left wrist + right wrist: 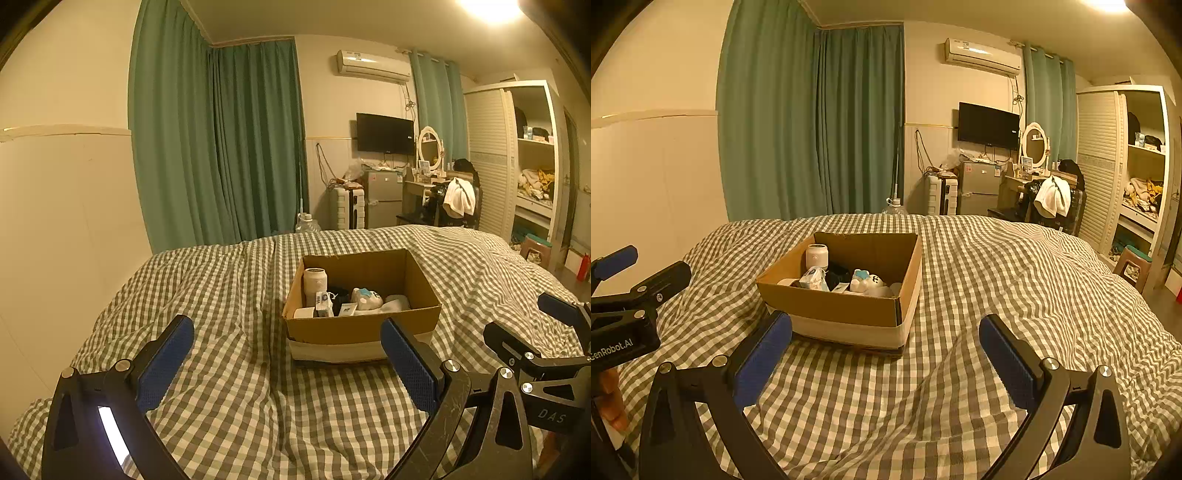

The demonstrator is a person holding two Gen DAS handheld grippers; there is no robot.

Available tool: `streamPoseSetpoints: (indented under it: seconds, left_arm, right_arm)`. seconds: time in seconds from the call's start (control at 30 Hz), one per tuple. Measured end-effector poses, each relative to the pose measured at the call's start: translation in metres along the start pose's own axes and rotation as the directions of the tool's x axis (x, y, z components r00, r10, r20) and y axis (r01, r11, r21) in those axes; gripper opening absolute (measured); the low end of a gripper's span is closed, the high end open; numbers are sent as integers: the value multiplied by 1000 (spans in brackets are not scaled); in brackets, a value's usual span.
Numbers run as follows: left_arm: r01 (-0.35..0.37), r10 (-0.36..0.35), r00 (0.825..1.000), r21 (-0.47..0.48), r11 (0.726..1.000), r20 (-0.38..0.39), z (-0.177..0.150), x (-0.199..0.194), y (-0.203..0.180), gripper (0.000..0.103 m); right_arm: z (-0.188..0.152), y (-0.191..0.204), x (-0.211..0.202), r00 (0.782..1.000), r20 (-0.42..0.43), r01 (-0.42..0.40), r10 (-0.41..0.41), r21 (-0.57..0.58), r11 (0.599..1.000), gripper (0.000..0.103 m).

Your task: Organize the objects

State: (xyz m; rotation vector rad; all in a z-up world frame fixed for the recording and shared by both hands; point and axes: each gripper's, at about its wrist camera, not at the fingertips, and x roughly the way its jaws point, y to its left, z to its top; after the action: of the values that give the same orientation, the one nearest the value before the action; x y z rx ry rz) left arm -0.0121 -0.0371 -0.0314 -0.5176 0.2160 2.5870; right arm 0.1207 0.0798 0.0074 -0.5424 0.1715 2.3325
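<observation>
An open cardboard box (369, 326) (827, 302) stands on the checked bedspread. Inside are a white can-shaped container (315, 283) (816, 256), a small white-and-blue packet (323, 304) (813, 278), a white plush toy with blue on it (365, 298) (866, 282), something black and something white. My left gripper (287, 354) is open and empty, just short of the box. My right gripper (884, 350) is open and empty, near the box's front corner. Each gripper shows at the edge of the other's view, the right one (535, 354) and the left one (639, 288).
The bed (997, 280) fills the foreground. Green curtains (221, 147) hang behind it. Beyond the bed stand a small fridge (382, 197), a wall TV (385, 133), a dressing table with an oval mirror (429, 147) and an open wardrobe (532, 166).
</observation>
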Motion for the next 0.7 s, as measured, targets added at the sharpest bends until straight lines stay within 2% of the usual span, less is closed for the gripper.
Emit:
streamPoseSetpoints:
  seconds: [0.7]
  left_arm:
    - [-2, 2, 1000, -6, 1000, -6, -4, -1, 0, 103]
  right_arm:
    - [-3, 4, 1, 1000, -7, -4, 4, -3, 1000, 102]
